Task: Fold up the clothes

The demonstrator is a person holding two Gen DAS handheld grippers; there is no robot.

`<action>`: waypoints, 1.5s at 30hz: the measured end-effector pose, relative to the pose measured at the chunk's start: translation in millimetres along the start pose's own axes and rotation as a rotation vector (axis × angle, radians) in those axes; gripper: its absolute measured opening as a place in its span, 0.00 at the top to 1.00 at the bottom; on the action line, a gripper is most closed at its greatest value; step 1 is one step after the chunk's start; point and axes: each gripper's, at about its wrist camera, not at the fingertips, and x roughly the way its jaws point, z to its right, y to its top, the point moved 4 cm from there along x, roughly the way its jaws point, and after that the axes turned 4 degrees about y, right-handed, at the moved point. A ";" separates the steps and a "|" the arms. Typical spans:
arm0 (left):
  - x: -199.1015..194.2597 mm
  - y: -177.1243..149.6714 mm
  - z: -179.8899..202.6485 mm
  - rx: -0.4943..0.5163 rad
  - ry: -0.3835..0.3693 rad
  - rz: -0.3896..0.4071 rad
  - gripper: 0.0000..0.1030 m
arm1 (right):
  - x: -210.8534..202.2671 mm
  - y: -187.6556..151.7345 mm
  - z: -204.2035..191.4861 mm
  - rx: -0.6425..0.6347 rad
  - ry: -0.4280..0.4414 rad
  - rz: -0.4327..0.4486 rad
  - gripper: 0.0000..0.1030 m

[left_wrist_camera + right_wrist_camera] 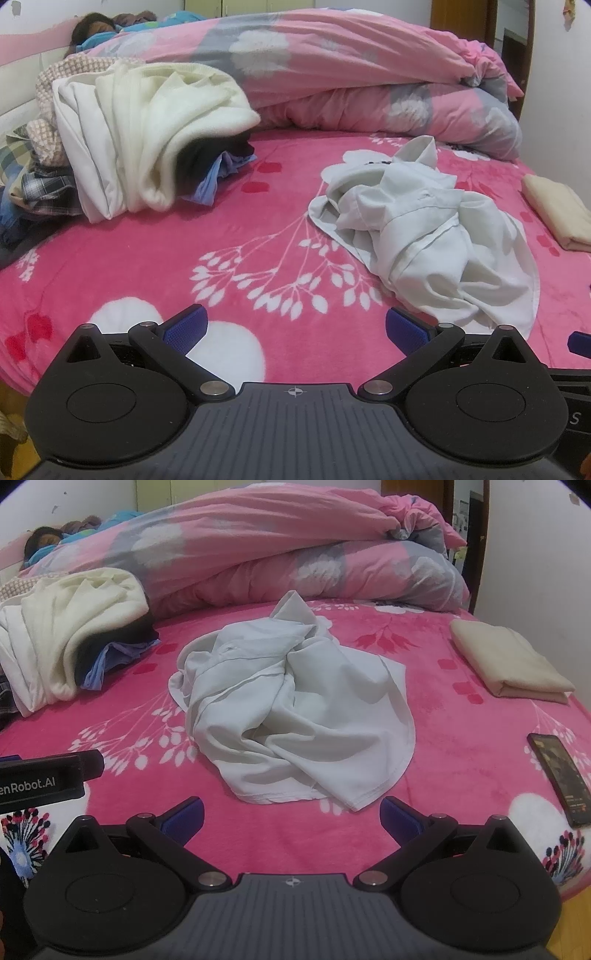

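The crumpled white shirt (pixel 291 716) lies mid-bed (pixel 461 738), dead centre in the right view and just above the right gripper (pixel 291 818), whose fingers stand apart, empty. In the left view it sits right of centre, off the left gripper (pixel 295 330), also spread empty. The right looks nearer its hem.

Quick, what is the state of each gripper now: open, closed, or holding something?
Left gripper: open, holding nothing, over the pink blanket.
Right gripper: open, holding nothing, just short of the crumpled white shirt.
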 end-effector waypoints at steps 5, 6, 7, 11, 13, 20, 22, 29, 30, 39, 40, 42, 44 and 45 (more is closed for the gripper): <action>0.5 0.7 0.7 0.000 0.000 0.000 0.00 | 0.1 0.8 1.1 0.001 0.002 0.001 0.00; 0.5 0.9 1.0 0.001 0.000 0.000 0.00 | 0.1 0.8 1.4 0.002 0.002 0.002 0.00; 0.4 1.0 1.3 0.002 0.001 0.000 0.00 | 0.4 0.9 1.9 0.003 0.003 0.003 0.00; 0.5 1.8 2.7 0.009 0.003 0.003 0.00 | 1.6 1.6 3.7 0.009 0.006 0.004 0.00; 0.7 1.9 3.6 0.011 0.003 0.003 0.00 | 2.1 2.1 4.3 0.011 0.008 0.004 0.00; 0.8 3.5 5.9 0.015 0.003 0.007 0.00 | 2.7 3.8 6.0 0.012 0.011 0.008 0.00; 0.8 3.7 7.0 0.017 0.003 0.007 0.00 | 3.1 4.0 6.3 0.013 0.011 0.008 0.00; 0.7 4.3 9.9 0.021 -0.001 0.007 0.00 | 2.8 4.5 9.3 0.021 0.010 0.010 0.00; 0.6 4.2 10.3 0.021 -0.001 0.008 0.00 | 2.8 4.5 9.9 0.022 0.009 0.010 0.00; 1.4 2.6 12.8 0.018 -0.012 0.006 0.00 | 4.4 3.4 15.3 0.032 0.006 0.006 0.00; 1.5 2.7 13.0 0.017 -0.015 0.008 0.00 | 4.7 3.4 15.6 0.034 0.006 0.006 0.00; 2.0 2.7 13.0 0.012 -0.021 0.012 0.00 | 5.1 3.2 16.1 0.037 0.008 0.006 0.00; 2.6 3.2 13.0 0.005 -0.028 0.017 0.00 | 5.2 3.1 16.8 0.044 0.015 0.010 0.00; 3.1 3.8 13.3 0.002 -0.033 0.019 0.00 | 5.3 2.9 17.1 0.045 0.018 0.011 0.00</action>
